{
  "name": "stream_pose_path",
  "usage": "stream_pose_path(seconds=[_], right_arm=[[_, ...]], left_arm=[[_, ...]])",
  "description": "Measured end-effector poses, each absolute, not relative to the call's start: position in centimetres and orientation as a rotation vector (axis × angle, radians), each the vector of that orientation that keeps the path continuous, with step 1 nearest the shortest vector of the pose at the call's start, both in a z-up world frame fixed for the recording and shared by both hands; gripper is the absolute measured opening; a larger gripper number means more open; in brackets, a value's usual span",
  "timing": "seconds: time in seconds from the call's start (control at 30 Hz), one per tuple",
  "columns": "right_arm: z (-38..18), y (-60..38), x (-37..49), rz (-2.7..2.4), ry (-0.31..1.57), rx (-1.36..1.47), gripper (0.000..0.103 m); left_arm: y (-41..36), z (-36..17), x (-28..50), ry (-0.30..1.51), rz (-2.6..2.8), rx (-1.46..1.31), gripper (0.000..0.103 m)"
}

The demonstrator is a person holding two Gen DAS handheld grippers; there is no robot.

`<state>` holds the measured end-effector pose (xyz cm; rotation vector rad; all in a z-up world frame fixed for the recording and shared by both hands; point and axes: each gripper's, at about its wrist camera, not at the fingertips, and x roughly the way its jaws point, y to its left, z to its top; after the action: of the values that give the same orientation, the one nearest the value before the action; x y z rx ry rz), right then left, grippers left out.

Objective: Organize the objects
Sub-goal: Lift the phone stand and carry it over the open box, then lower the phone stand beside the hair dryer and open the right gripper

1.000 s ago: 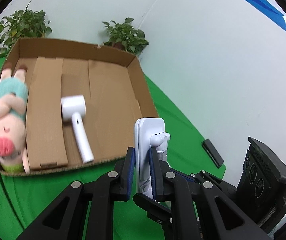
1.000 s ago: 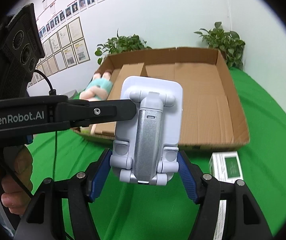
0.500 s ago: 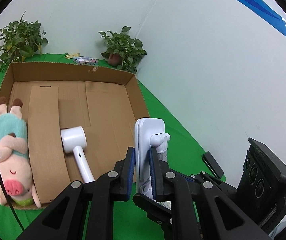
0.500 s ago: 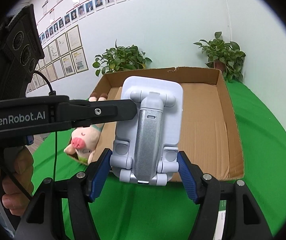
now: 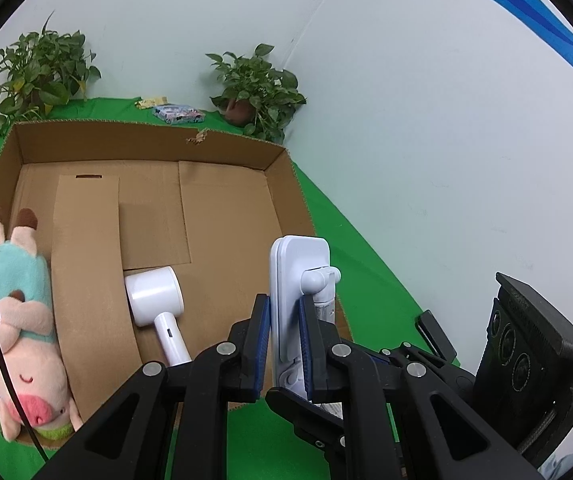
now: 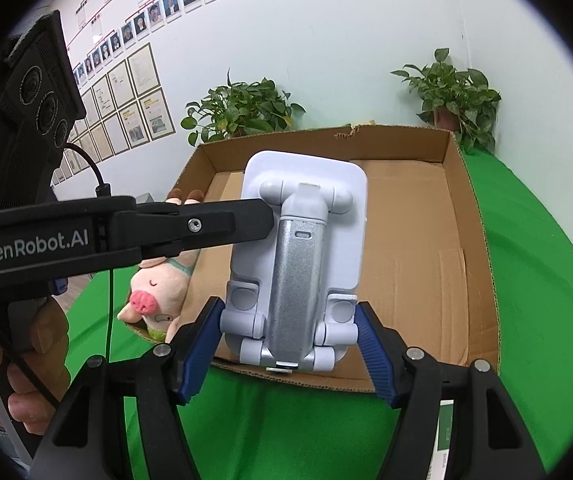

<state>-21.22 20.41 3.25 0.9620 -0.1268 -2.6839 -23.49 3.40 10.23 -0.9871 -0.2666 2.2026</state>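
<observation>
Phone stand: I see a white phone stand with a silver arm, upright, above the near wall of the cardboard box.
Left gripper: my left gripper is clamped on the thin sides of the phone stand, blue pads touching both faces.
Right gripper: my right gripper has its blue pads at the lower corners of the phone stand; I cannot tell if they press on it or only stand beside it.
Cardboard box: open, it lies on the green cloth; in the right view the cardboard box is behind the stand.
Plush pig: the plush pig lies along the left wall inside the box, snout toward me.
White hair dryer: the white hair dryer lies on the box floor, near the front wall, between the pig and the stand.
Plants: two potted plants stand behind the box, at the wall.
</observation>
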Motion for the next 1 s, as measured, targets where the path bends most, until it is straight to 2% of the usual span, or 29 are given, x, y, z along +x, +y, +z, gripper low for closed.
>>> stream_pose_path(seconds=[0.4,0.87,1.0], right_arm=[[-0.9,22.4,-25.9,-2.577,-0.215,1.129,0.065],[-8.0,22.6,-29.6,-2.425,-0.272,1.361,0.065],[-9.4,22.2,-29.9,-2.409,-0.268,1.405,0.065]], left_arm=[[6.0,4.2,-29.1,-0.272,2.168,-1.182,0.011],[6.7,-4.3,-33.4,-0.279,2.143,-1.446,0.012],[6.7,-5.2,-33.3,-0.264,2.124,-1.457,0.011]])
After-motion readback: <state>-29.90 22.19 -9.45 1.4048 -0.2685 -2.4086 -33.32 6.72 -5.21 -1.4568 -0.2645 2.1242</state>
